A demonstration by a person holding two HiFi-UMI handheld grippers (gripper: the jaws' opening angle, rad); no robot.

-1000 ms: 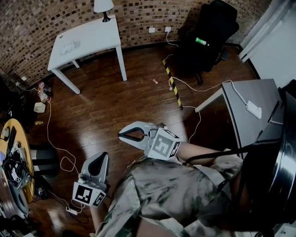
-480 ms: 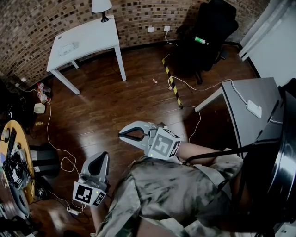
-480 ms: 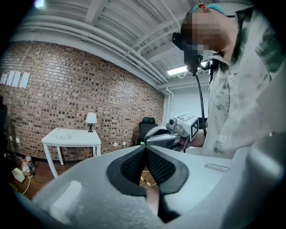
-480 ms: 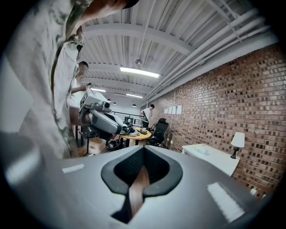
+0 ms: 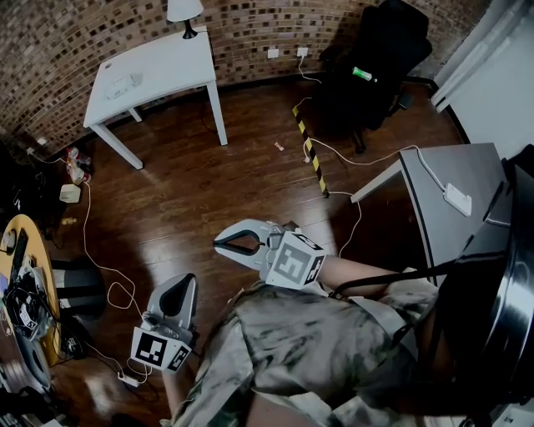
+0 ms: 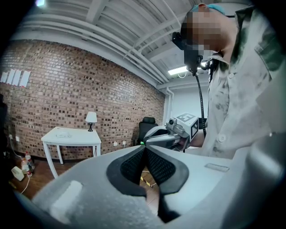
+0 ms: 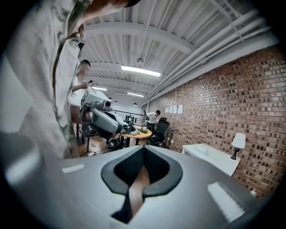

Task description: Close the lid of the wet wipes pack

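The wet wipes pack [image 5: 123,84] is a small pale pack lying on the white table [image 5: 167,62] far across the room; whether its lid is up is too small to tell. It also shows faintly in the left gripper view [image 6: 63,133] and the right gripper view [image 7: 203,150]. Both grippers are held low by the person's body, over the wooden floor and far from the table. My left gripper [image 5: 186,280] is shut and holds nothing. My right gripper [image 5: 219,243] points left, also shut with nothing in it.
A lamp [image 5: 185,12] stands at the white table's back edge. A black office chair [image 5: 377,58] is at the back right, a grey desk [image 5: 455,188] to the right, a cluttered round table [image 5: 25,283] to the left. Cables and a yellow-black strip [image 5: 310,152] cross the floor.
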